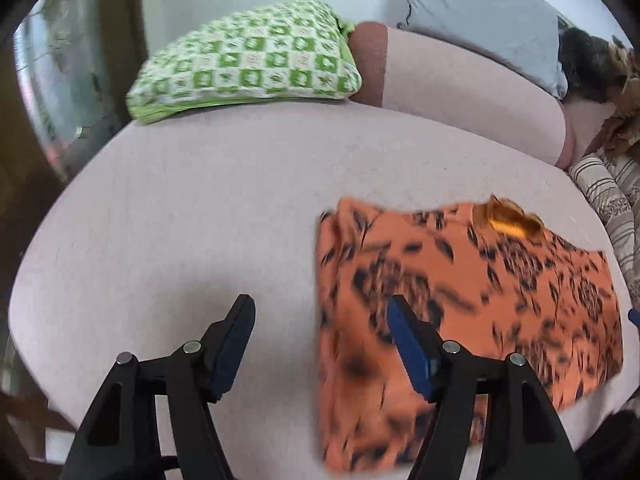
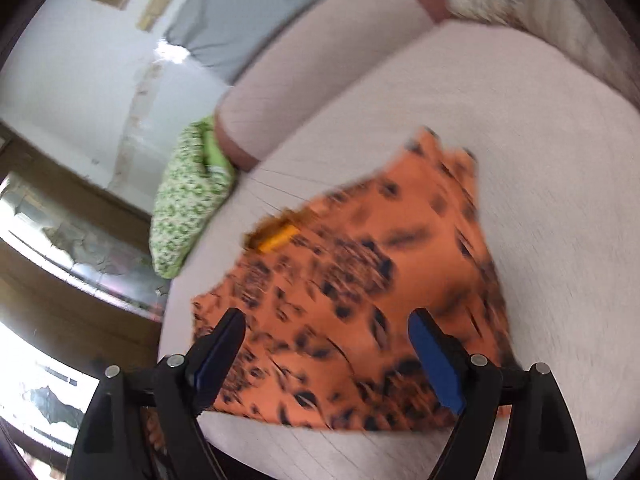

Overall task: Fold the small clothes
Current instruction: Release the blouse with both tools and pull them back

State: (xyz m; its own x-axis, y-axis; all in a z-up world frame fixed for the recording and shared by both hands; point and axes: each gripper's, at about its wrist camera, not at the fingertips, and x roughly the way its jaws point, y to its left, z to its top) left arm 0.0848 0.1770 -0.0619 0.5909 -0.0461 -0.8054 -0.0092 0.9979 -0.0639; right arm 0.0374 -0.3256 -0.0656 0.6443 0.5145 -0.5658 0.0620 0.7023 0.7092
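One broad pale pink bed [image 1: 200,208] fills most of what we see, its sheet bare toward the left. Along the far edge lies a long pale bolster [image 1: 472,92], with a grey pillow [image 1: 480,12] behind it and a green-and-white checked pillow [image 1: 248,60] at its left end. A striped cushion [image 1: 608,200] sits at the bed's right side.

Next comes the orange garment [image 1: 472,280] with a dark leaf print, lying folded and flat on the sheet toward the right half of the bed; a small yellow label [image 1: 508,224] shows at its far edge.

We hold our left tool [image 1: 320,320] spread wide and empty above the garment's left edge, one finger over bare sheet, the other over the cloth. Our right tool [image 2: 326,332] is likewise released, its blue pads [image 2: 436,356] standing apart above the near part of the garment, gripping nothing. Both views are blurred.
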